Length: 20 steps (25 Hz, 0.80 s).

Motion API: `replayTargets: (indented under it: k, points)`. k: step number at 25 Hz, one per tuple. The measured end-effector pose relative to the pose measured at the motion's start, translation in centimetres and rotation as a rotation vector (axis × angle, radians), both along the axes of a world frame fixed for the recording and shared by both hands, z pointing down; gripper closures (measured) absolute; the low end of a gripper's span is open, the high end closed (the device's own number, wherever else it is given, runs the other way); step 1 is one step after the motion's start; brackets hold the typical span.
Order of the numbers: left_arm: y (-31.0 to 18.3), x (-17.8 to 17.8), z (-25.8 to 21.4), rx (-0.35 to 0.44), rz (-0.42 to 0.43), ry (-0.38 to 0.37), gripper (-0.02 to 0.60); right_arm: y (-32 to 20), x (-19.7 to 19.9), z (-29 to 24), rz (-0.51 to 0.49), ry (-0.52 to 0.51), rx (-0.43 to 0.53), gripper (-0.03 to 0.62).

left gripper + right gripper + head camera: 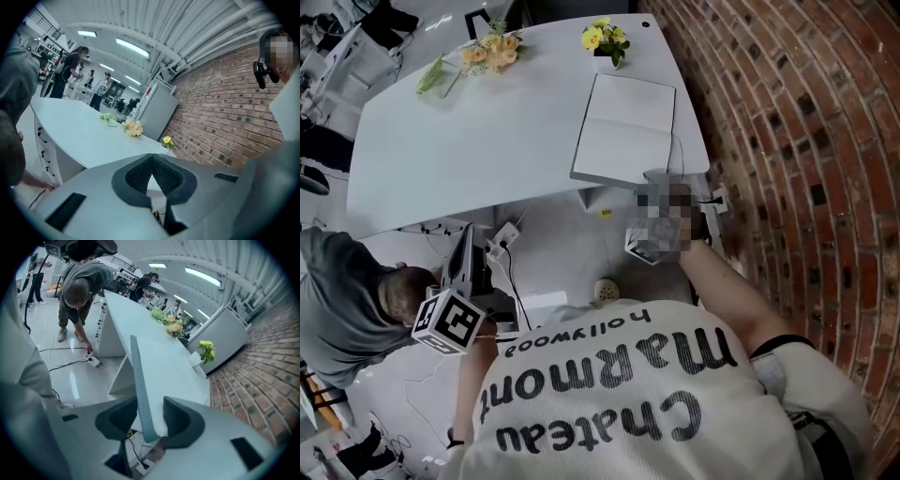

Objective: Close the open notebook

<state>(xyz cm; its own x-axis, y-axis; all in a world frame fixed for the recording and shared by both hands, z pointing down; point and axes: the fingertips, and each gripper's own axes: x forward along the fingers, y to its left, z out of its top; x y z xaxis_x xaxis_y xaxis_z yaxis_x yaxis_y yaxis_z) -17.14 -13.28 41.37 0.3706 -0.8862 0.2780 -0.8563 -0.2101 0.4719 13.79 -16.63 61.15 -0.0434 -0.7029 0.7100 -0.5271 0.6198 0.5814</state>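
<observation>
The white notebook (pixel 623 127) lies open on the white table (pixel 469 141), near its right front corner. My right gripper (pixel 661 183) reaches that notebook's near edge; a mosaic patch hides part of it in the head view. In the right gripper view the notebook's grey-blue edge (pixel 140 394) runs between the jaws of the right gripper (pixel 150 416), and both pads lie against it. My left gripper (pixel 151 157) hangs low at the left, away from the table, with its marker cube (pixel 448 322) showing. Its pads meet at the tips and hold nothing.
Yellow flowers (pixel 605 37) stand just behind the notebook, and an orange bouquet (pixel 492 52) lies further left. A brick wall (pixel 787 141) runs close along the right. A person (pixel 347 300) crouches on the floor at the left beside cables and a power strip (pixel 502 239).
</observation>
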Motion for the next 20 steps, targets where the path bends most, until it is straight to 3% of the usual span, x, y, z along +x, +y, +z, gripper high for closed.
replayTargets:
  k: [5, 12, 20]
  points:
    - [0.21, 0.09, 0.5, -0.007, 0.004, 0.008, 0.58, 0.06, 0.1, 0.0, -0.054, 0.048, 0.024, 0.431]
    - [0.29, 0.19, 0.45, -0.006, 0.011, 0.011, 0.58, -0.06, 0.18, -0.69, -0.04, -0.024, 0.0, 0.494]
    - [-0.12, 0.45, 0.48, 0.0, 0.018, 0.019, 0.58, -0.17, 0.21, -0.9, -0.012, -0.089, -0.069, 0.508]
